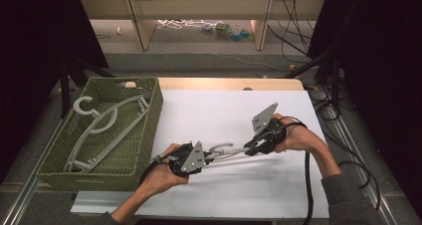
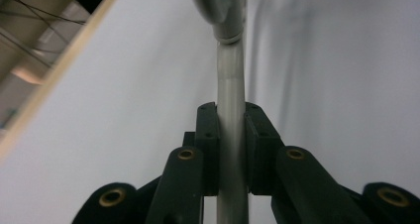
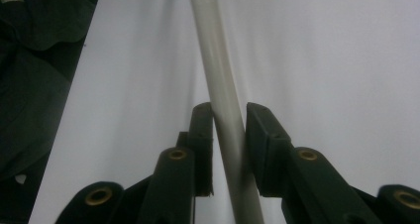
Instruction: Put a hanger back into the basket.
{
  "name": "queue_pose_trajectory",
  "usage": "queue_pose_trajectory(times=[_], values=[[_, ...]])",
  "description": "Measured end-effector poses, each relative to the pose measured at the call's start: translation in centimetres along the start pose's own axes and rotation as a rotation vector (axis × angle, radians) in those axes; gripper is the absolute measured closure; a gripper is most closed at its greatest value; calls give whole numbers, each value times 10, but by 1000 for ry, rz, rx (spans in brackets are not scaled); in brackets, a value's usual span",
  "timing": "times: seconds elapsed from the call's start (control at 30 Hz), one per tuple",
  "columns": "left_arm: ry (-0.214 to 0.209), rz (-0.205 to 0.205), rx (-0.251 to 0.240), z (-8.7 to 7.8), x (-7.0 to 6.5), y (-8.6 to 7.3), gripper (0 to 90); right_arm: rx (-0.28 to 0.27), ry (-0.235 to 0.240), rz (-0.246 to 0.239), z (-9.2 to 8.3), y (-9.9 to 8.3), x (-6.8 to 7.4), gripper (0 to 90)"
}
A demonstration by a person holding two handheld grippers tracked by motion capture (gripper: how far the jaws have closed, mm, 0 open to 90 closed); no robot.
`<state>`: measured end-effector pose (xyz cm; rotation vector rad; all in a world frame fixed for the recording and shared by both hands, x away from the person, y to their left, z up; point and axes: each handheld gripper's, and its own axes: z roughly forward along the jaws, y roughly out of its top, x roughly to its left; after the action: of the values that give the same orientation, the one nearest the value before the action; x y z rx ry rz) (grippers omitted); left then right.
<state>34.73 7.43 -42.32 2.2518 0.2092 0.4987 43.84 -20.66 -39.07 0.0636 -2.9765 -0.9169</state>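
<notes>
White sheet over the table (image 1: 278,195), dark room around, cables on the floor beyond. Green woven basket (image 1: 149,130) sits well off to the left of both claws w/ more grey hangers (image 1: 107,130) piled inside. Action's mid-table: one grey plastic hanger (image 1: 225,150) strung between the two claws, hook curling up just beside the left one. Left gripper (image 2: 231,135) is clamped tight on the hanger's arm, bar running straight up between the jaws, pads squeezing both sides. Right gripper (image 3: 229,135), different story: bar passes between its jaws at a slant, touching the left pad, a sliver of gap on the other side, so jaws look slack, not biting. Looks like a handover, left taking the load, right letting go. To do it well, imo: keep the left grip firm and the bar square in the jaws, spread the right jaws fully before pulling back along the bar, no sideways drag or the hanger twists. Then lift level, hook clear of the sheet, and swing toward the basket.
</notes>
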Motion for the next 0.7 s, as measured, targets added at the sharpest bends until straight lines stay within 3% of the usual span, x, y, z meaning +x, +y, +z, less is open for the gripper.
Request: queue_pose_trajectory(times=[0.07,0.2,0.23,0.27,0.3,0.37,0.5,0.6,0.7], values=[[4,-4,13,-1,0,1,793,-11,-10,13,0,0,0,712],[-17,-131,19,-5,7,-4,794,-76,-43,87,-2,2,1,576],[-17,-162,11,-5,9,-5,794,-101,-81,118,-4,2,1,549],[-23,-196,8,-6,12,-7,794,-115,-84,134,-6,2,1,537],[-32,-243,-15,-7,14,-8,794,-129,-103,138,-8,2,2,513],[-37,-295,-34,-10,19,-11,794,-147,-154,164,-12,3,4,446],[-52,-375,-67,-20,28,-13,794,-209,-243,257,-20,0,10,368],[-60,-440,-112,-27,34,-16,794,-265,-310,281,-26,-3,14,314],[-48,-488,-125,-37,39,-20,794,-315,-372,295,-30,-5,20,273]])
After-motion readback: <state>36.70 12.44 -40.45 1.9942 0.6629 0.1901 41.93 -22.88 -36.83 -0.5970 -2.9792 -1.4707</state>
